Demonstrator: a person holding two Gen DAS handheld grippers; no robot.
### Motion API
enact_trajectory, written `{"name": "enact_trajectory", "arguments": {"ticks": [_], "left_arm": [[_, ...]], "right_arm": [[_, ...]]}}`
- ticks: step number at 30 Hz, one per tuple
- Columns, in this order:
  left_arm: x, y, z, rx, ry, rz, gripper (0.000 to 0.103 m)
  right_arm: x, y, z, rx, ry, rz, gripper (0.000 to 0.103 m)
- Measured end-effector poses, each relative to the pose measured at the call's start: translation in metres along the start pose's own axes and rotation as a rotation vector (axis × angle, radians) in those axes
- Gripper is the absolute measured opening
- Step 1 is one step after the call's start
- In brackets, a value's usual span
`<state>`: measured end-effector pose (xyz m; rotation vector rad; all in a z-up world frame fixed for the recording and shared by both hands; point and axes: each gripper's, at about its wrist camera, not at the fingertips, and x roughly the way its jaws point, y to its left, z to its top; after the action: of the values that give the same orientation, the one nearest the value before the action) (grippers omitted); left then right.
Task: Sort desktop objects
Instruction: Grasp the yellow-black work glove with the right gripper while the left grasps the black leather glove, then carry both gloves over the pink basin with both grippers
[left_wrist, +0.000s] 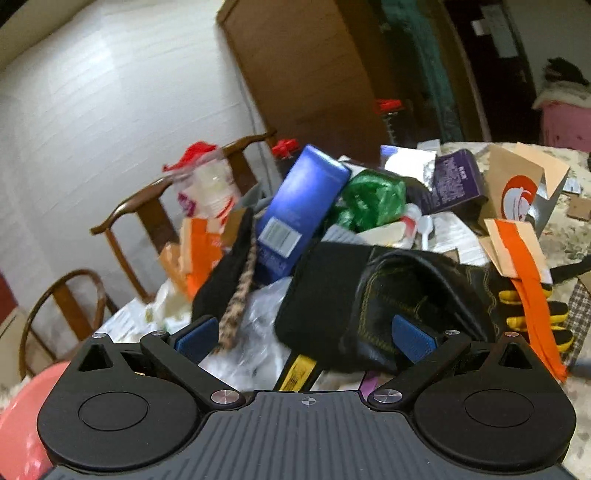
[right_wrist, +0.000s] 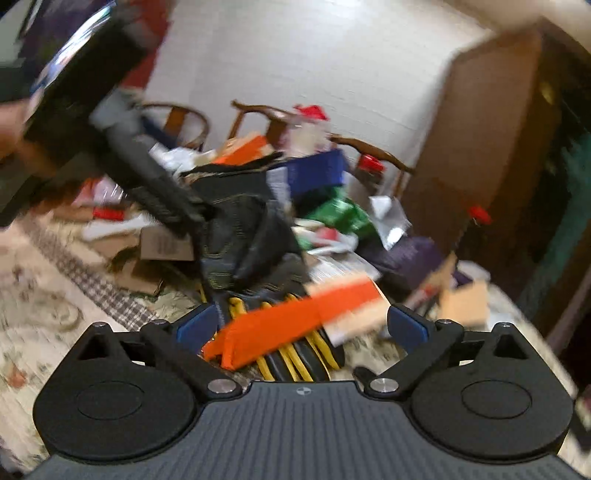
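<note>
Now the left gripper (left_wrist: 306, 338) is hovering with its fingers (left_wrist: 197, 334) spread apart, one on each side of a black work glove (left_wrist: 373, 295) with yellow stitching; the right pad is sitting against or inside the glove's open cuff, though whether it is touching cannot be told. That glove is lying on top of a heap of clutter on the table (left_wrist: 565, 229), with a blue box (left_wrist: 299, 206) leaning tilted just behind it and a crumpled green plastic bag (left_wrist: 373, 195) beside the box. An orange strip (left_wrist: 532, 291) is draping over the glove's yellow-striped fingers toward the table's right edge. Meanwhile the right gripper (right_wrist: 303, 328) is also holding its fingers (right_wrist: 406, 326) apart, hanging over the orange strip (right_wrist: 291, 325) and the glove (right_wrist: 240, 236); this view is blurred.
</note>
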<state>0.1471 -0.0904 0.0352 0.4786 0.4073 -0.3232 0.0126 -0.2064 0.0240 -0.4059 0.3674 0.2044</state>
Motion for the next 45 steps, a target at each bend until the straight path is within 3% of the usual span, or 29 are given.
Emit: {"name": "enact_trajectory", "arguments": {"ticks": [3, 7, 11, 16, 18, 21, 26, 32, 36, 45], "left_arm": [[0.011, -0.003, 0.0, 0.019, -0.015, -0.021, 0.103], [0.022, 0.002, 0.0, -0.006, -0.037, -0.08, 0.103], [0.03, 0.001, -0.001, -0.02, -0.042, -0.132, 0.102], [0.041, -0.009, -0.006, -0.021, -0.045, -0.179, 0.102], [0.044, -0.008, -0.008, -0.062, -0.052, -0.196, 0.099], [0.044, -0.003, -0.009, -0.113, -0.059, -0.244, 0.085], [0.038, -0.008, -0.01, -0.101, -0.076, -0.241, 0.07], [0.024, -0.009, -0.01, -0.084, -0.099, -0.211, 0.058], [0.009, -0.007, -0.008, -0.079, -0.121, -0.196, 0.048], [-0.03, 0.004, -0.004, -0.096, -0.176, -0.138, 0.037]], "right_arm": [[0.014, 0.011, 0.003, -0.068, -0.013, -0.002, 0.1], [0.027, 0.014, 0.007, -0.083, -0.038, 0.063, 0.1], [0.044, 0.018, 0.01, -0.1, -0.042, 0.065, 0.1], [0.067, 0.02, 0.005, -0.088, -0.001, 0.085, 0.1], [0.074, 0.02, 0.003, -0.087, 0.009, 0.087, 0.1], [0.081, 0.021, 0.002, -0.092, 0.014, 0.084, 0.1], [0.089, 0.02, 0.004, -0.089, 0.028, 0.097, 0.097], [0.083, 0.01, 0.003, -0.015, 0.033, 0.169, 0.064], [0.069, 0.009, 0.006, -0.002, 0.012, 0.19, 0.029], [0.041, 0.024, 0.023, -0.075, -0.068, 0.171, 0.021]]}}
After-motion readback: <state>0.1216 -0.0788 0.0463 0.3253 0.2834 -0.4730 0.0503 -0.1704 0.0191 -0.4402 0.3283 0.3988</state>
